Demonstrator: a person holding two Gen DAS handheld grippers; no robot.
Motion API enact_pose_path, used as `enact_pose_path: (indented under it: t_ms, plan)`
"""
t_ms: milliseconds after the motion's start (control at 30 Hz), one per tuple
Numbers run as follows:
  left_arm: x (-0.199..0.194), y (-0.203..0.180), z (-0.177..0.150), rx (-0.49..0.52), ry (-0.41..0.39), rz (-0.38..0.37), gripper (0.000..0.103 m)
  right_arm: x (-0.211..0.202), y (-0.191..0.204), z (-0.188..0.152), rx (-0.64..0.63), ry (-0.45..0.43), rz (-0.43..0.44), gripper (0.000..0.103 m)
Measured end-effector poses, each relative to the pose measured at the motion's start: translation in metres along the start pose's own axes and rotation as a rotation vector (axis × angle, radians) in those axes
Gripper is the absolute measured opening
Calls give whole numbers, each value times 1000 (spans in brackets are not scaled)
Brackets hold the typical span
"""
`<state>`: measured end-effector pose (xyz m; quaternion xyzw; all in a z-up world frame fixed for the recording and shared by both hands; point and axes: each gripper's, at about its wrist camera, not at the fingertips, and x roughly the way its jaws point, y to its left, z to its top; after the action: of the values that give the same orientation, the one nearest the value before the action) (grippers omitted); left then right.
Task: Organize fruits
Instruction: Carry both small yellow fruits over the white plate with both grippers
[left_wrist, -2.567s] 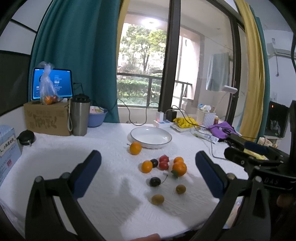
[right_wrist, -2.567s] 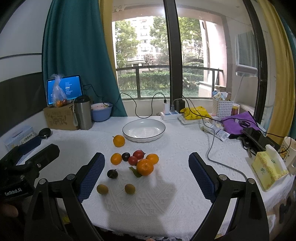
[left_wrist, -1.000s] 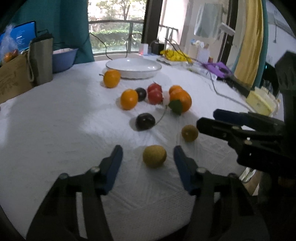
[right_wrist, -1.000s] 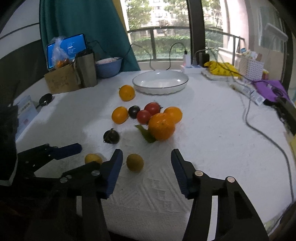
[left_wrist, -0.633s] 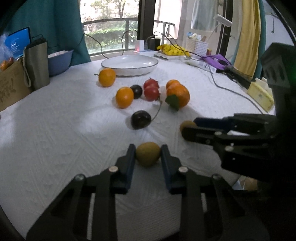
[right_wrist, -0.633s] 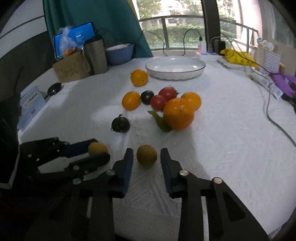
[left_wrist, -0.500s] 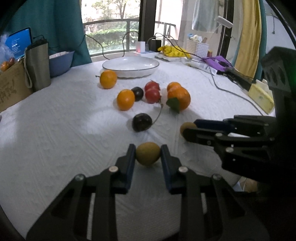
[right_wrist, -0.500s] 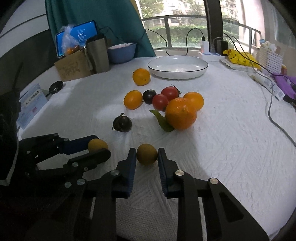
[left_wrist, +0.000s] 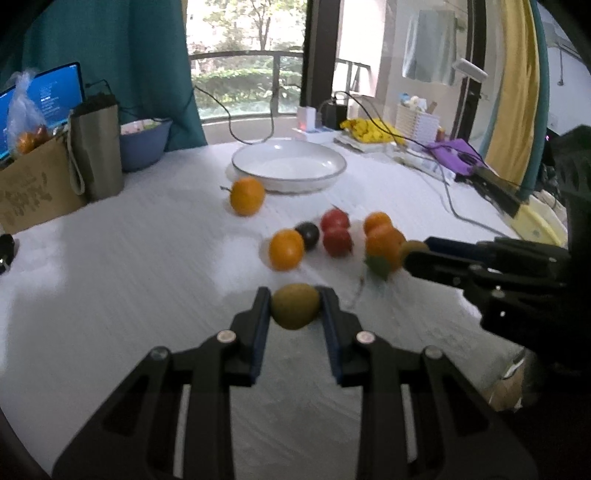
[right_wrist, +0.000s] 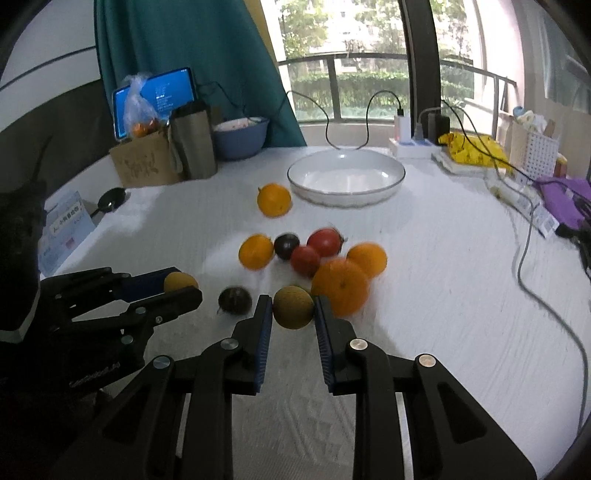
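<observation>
My left gripper (left_wrist: 295, 308) is shut on a small brown-green kiwi (left_wrist: 295, 305), held above the white tablecloth. My right gripper (right_wrist: 293, 308) is shut on a second brown-green kiwi (right_wrist: 293, 307), also lifted. Each gripper shows in the other's view, the right gripper (left_wrist: 415, 254) on the right and the left gripper (right_wrist: 181, 286) on the left. Ahead lie several oranges (right_wrist: 341, 286), two red tomatoes (right_wrist: 314, 251) and two dark plums (right_wrist: 234, 300). A lone orange (right_wrist: 274, 199) lies beside the empty white plate (right_wrist: 346, 175) farther back.
At the back left stand a steel tumbler (right_wrist: 194, 142), a blue bowl (right_wrist: 241, 136), a cardboard box (right_wrist: 146, 160) with a fruit bag, and a tablet (right_wrist: 155, 94). Cables, a power strip (right_wrist: 412, 147), a white basket (right_wrist: 533, 155) and purple cloth (right_wrist: 565, 199) crowd the right.
Both grippers closed on their kiwis about half a second ago. Since then both have lifted them off the cloth and moved forward toward the fruit cluster.
</observation>
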<state>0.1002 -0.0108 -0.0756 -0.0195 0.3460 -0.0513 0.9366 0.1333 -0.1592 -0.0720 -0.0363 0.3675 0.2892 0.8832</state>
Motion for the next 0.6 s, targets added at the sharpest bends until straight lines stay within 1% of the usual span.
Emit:
enact_pose_path:
  t_ms: [167, 267, 400, 600]
  plan:
    - [4, 6, 16, -12, -31, 17, 29, 2, -8, 16, -7, -28, -6, 25]
    - [10, 10, 29, -26, -39, 15, 29, 3, -15, 26, -7, -47, -10, 25]
    - [17, 9, 44, -7, -61, 35, 29, 8, -24, 40, -13, -68, -12, 25]
    - [33, 16, 68, -33, -78, 15, 29, 19, -36, 62, -36, -89, -16, 25]
